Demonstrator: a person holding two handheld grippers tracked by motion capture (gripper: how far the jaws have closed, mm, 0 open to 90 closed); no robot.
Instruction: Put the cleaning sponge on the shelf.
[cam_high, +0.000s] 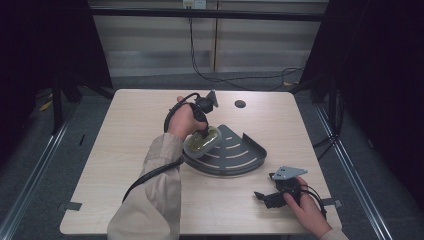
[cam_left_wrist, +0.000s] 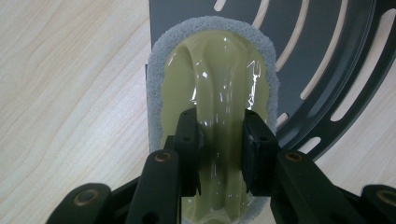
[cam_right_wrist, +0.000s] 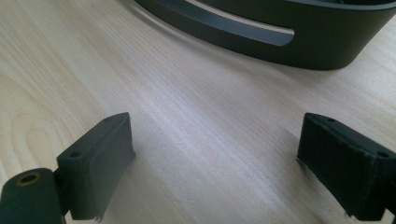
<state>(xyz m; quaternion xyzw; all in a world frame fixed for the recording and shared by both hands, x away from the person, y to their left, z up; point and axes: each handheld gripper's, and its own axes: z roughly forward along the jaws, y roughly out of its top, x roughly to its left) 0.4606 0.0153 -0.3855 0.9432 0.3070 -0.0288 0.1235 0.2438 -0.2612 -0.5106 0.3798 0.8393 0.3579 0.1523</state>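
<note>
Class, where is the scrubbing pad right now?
In the high view the scrubbing pad sits left of centre, gripped by the left hand-held gripper over the dark slotted rack's left edge.

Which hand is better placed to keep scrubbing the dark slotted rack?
Left. The left gripper grips the scrub pad by its handle, over the rack. The right gripper sits open and empty on the table beside it.

Olive-handled grey scrubbing pad (cam_left_wrist: 219, 88), flat on the dark slotted corner rack's (cam_left_wrist: 327, 56) edge.
</note>
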